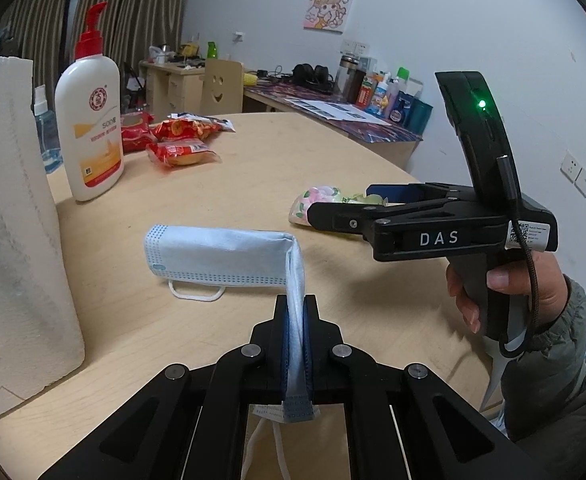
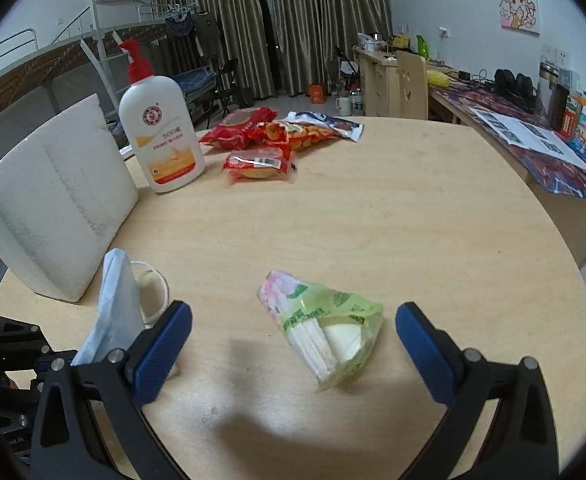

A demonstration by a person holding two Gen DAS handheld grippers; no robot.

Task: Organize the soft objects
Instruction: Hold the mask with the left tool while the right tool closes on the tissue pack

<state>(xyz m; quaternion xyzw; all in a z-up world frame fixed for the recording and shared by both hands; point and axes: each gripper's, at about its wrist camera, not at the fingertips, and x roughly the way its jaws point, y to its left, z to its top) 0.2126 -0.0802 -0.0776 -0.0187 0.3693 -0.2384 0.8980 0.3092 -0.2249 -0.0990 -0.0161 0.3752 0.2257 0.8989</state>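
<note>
My left gripper [image 1: 296, 308] is shut on one end of a light blue face mask [image 1: 221, 258]; the rest of the mask folds forward and hangs above the round wooden table [image 1: 293, 160]. The mask also shows in the right wrist view [image 2: 111, 304]. My right gripper [image 2: 293, 336] is open, its blue pads on either side of a green tissue pack [image 2: 325, 328] lying on the table. In the left wrist view the right gripper [image 1: 333, 212] hovers over the tissue pack [image 1: 313, 200].
A paper towel roll [image 1: 17, 240] stands at the left with a white lotion pump bottle [image 1: 91, 120] and a spray bottle [image 1: 47, 132] beside it. Several red snack packets [image 2: 269, 140] lie at the far side. A cluttered desk [image 2: 553, 148] runs along the right wall.
</note>
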